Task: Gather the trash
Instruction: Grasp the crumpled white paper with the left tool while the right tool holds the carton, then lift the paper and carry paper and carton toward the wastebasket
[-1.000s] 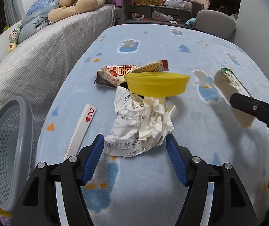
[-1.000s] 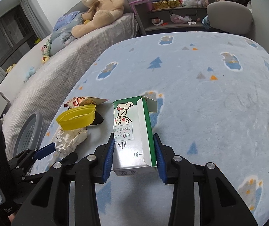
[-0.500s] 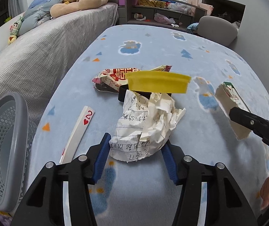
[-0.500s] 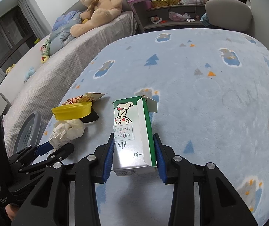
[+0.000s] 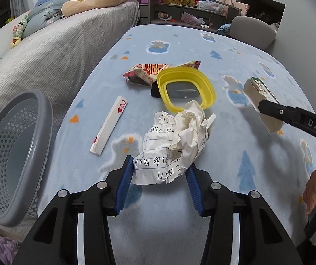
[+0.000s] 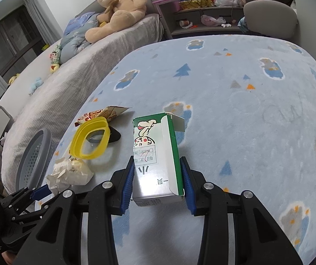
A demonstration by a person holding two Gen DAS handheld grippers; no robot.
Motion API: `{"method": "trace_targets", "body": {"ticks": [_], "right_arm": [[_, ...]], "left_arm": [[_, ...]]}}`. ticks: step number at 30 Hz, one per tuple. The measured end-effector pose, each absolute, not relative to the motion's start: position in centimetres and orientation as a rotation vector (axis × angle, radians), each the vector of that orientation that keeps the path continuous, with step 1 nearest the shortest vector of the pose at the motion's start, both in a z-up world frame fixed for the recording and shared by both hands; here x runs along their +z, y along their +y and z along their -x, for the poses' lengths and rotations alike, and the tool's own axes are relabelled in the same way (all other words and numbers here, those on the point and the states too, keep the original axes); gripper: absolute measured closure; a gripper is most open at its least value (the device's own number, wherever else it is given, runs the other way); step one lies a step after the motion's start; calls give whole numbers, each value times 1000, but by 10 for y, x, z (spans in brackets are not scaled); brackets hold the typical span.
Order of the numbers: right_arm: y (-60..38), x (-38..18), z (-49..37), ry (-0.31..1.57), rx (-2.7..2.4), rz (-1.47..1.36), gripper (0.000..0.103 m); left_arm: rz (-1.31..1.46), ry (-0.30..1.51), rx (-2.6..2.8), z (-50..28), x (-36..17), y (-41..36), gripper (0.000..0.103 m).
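The grey basket [image 5: 14, 159] stands off the blanket's left edge w/ its mouth tipped sideways, so a toss could bounce out. The right gripper [image 6: 158, 176] is clamped on the green-white carton [image 6: 155, 154], held above the blanket; its open flap could snag the rim. The left gripper [image 5: 158, 172] has just been closing and now pinches the crumpled paper [image 5: 173, 145] by its near end; grip looks shallow, wad may slip. The yellow lid [image 5: 186, 89] leans on the paper and will prob. topple when it's pulled away.
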State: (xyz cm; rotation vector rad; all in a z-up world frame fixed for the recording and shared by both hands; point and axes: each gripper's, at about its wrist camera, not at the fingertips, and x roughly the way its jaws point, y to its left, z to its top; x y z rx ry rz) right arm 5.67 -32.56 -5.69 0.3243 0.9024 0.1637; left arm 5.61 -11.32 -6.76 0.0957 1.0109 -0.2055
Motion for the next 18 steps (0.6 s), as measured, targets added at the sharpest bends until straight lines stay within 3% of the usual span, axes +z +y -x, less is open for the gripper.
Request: {"method": "trace_targets", "body": {"ticks": [13, 16, 18], "right_arm": [[-314, -49, -45, 890, 166, -307, 65], [-307, -46, -39, 888, 167, -297, 65], [-302, -44, -35, 885, 166, -289, 65]], "left_arm": [[-59, 953, -202, -37, -44, -95, 63], [-48, 953, -211, -37, -43, -91, 71], [-37, 961, -219, -37, -43, -87, 88]]}}
